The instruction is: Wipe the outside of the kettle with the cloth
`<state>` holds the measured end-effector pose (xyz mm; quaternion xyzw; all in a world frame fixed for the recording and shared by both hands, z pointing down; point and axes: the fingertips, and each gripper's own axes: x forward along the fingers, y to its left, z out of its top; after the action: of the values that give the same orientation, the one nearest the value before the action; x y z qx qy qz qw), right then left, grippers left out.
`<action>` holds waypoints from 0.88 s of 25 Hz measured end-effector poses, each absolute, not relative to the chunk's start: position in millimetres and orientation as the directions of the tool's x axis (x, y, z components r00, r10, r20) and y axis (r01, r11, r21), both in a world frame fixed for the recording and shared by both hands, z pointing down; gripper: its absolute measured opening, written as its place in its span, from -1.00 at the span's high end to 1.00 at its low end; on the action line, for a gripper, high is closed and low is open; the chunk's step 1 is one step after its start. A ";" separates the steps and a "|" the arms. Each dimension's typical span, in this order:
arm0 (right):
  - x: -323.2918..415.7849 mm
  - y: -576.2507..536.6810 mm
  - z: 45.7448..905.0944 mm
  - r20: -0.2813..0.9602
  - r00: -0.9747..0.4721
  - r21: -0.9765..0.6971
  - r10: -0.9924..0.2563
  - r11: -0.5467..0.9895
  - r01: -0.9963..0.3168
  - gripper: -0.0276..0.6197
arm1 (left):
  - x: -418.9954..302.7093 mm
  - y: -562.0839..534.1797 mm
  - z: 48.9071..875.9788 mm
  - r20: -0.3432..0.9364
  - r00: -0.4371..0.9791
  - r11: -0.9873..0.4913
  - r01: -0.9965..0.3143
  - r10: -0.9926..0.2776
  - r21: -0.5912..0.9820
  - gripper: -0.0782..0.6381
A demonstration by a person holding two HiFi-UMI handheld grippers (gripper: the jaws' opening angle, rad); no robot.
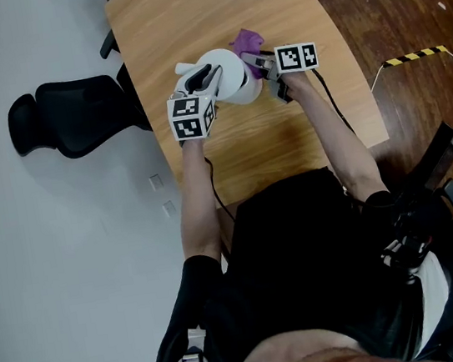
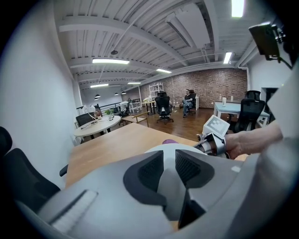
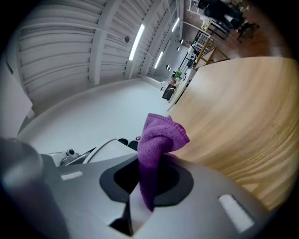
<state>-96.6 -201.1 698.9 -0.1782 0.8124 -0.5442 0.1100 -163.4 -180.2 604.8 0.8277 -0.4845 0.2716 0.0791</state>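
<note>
A white kettle (image 1: 232,78) stands on the wooden table (image 1: 186,22). My left gripper (image 1: 204,78) reaches onto it from the near left, and in the left gripper view its pads (image 2: 152,170) close on a white handle-like part (image 2: 170,186) of the kettle (image 2: 173,148). From the right, my right gripper (image 1: 260,65) comes up to the kettle's side. It is shut on a purple cloth (image 1: 248,42), which sticks up from between the jaws (image 3: 156,144). Where the cloth meets the kettle is hidden.
A black office chair (image 1: 73,114) stands on the grey floor left of the table. The table's curved right edge (image 1: 354,72) borders dark wood flooring with a yellow-black strip (image 1: 414,56). Bare tabletop (image 1: 272,144) lies between the kettle and the person.
</note>
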 end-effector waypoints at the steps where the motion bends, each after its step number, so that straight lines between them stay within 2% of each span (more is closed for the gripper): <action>1: -98.7 -199.0 698.9 0.008 -0.917 -0.930 -0.399 0.335 -0.154 0.76 | -164.8 -181.5 604.8 0.524 0.407 -0.542 -0.830 -0.748 -0.130 -0.15; 6: -114.2 -170.4 704.8 -0.061 -0.905 -0.968 -0.421 0.245 -0.049 0.76 | -196.9 -198.5 604.9 0.546 0.507 -0.622 -0.782 -0.667 -0.033 -0.22; 9: -113.4 -150.9 718.4 -0.051 -0.884 -0.985 -0.466 0.169 -0.032 0.75 | -203.6 -197.3 607.2 0.618 0.441 -0.590 -0.806 -0.651 -0.048 -0.22; 12: -80.7 -147.3 700.8 -0.062 -0.803 -0.998 -0.593 0.060 0.033 0.75 | -201.6 -187.9 612.8 0.637 0.328 -0.507 -0.854 -0.697 -0.114 -0.18; 13: -71.3 -144.4 681.8 -0.079 -0.782 -0.997 -0.618 0.060 0.053 0.76 | -202.1 -186.3 614.0 0.632 0.299 -0.477 -0.870 -0.715 -0.128 -0.17; 14: -65.6 -143.2 654.4 -0.146 -0.764 -0.988 -0.629 0.125 0.085 0.76 | -202.8 -185.6 614.6 0.625 0.277 -0.452 -0.881 -0.730 -0.137 -0.17; 16: -65.5 -143.6 593.8 -0.349 -0.719 -0.926 -0.601 0.341 0.164 0.76 | -203.6 -185.9 613.3 0.615 0.256 -0.424 -0.895 -0.746 -0.142 -0.17; 17: -69.6 -142.1 573.8 -0.410 -0.699 -0.895 -0.586 0.404 0.187 0.76 | -203.8 -186.4 611.7 0.612 0.252 -0.419 -0.897 -0.749 -0.142 -0.17; 19: -82.4 -136.9 566.1 -0.435 -0.678 -0.884 -0.593 0.425 0.195 0.76 | -203.8 -186.5 608.9 0.608 0.252 -0.417 -0.897 -0.753 -0.144 -0.17; 22: -98.1 -126.7 614.7 -0.326 -0.667 -0.942 -0.670 0.291 0.168 0.76 | -199.3 -182.2 607.6 0.601 0.260 -0.424 -0.894 -0.756 -0.147 -0.17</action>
<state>-98.1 -126.7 614.7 -0.1757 0.7141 -0.5687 0.3684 -199.3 -182.2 607.6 0.7856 -0.5248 0.3079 0.1120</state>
